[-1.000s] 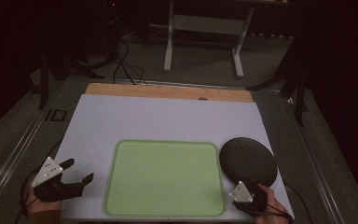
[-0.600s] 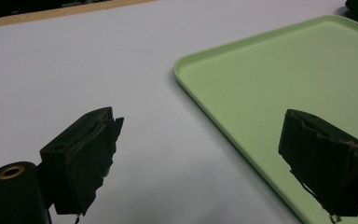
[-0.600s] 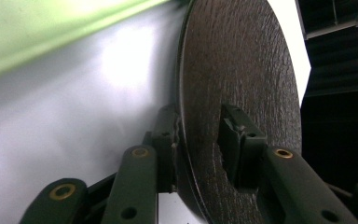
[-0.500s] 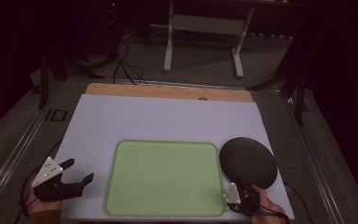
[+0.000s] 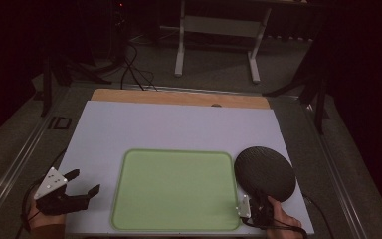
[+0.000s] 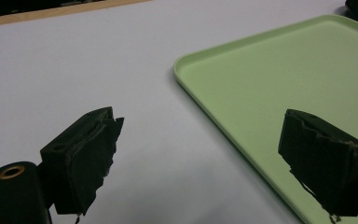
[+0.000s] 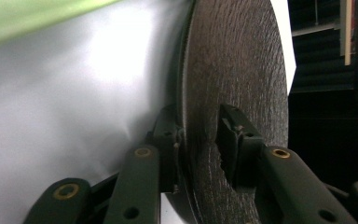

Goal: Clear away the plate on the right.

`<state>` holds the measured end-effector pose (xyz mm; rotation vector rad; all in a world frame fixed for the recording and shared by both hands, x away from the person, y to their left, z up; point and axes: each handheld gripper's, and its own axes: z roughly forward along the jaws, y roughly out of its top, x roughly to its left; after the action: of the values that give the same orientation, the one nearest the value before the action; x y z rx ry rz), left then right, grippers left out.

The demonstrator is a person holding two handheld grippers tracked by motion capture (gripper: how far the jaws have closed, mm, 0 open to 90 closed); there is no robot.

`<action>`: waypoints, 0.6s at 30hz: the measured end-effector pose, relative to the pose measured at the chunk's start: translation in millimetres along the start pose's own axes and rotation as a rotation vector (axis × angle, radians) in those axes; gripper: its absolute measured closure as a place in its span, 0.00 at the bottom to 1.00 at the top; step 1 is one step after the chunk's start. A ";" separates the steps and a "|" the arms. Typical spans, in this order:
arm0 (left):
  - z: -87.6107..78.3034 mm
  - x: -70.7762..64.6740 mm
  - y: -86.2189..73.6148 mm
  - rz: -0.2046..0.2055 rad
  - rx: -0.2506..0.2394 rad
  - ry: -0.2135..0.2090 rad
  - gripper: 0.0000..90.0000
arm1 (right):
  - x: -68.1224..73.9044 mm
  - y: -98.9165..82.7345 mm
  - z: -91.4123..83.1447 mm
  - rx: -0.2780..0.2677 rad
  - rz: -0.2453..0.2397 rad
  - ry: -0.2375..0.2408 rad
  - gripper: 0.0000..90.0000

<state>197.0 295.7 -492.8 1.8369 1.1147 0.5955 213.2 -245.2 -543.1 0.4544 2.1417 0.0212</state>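
Item one: a dark round plate (image 5: 265, 173), being kept at the near right part of the desk (image 5: 179, 124), just beside the right edge of the green tray (image 5: 174, 189). In the right gripper view the plate (image 7: 242, 84) is being seen edge-on, its textured face turned toward one jaw and its rim toward the other.

Item two: the right tongs (image 5: 256, 211), being held by a hand (image 5: 281, 221) at the near edge of the plate. Their jaws have just been closing, with the plate's rim between them. In the right gripper view the right tongs (image 7: 198, 144) are being shown clamped on that rim, one pad on each face of the plate.

Item three: the left tongs (image 5: 82, 183), being held at the near left corner of the desk, well apart from the plate. Their jaws are being kept wide apart with nothing between them. In the left gripper view the left tongs (image 6: 196, 158) are being seen over the pale desk surface (image 6: 74, 70), one jaw over bare desk, the other over the edge of the tray (image 6: 284, 79).

Item four: the tray, lying flat with rounded corners and a low raised rim, with nothing on it.

Item five: a wooden strip (image 5: 179, 97), being seen along the far edge of the desk.
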 end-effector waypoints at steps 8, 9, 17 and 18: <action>0.4 0.4 -0.2 -0.004 0.002 0.000 0.13 | 2.0 2.8 2.0 0.016 -0.024 0.002 0.84; 0.4 0.4 -0.3 -0.005 0.001 -0.001 0.13 | 2.1 3.0 1.9 0.019 -0.029 0.004 0.84; 0.8 0.9 -0.4 -0.010 0.003 0.001 0.14 | 2.2 5.1 1.8 0.037 -0.131 -0.007 0.87; 1.0 0.9 -0.4 -0.010 0.005 0.001 0.14 | 2.2 4.8 1.4 0.038 -0.136 -0.010 0.88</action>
<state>198.0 296.2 -493.7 1.8342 1.1262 0.5892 214.7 -240.2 -544.7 0.3292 2.1618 -0.0991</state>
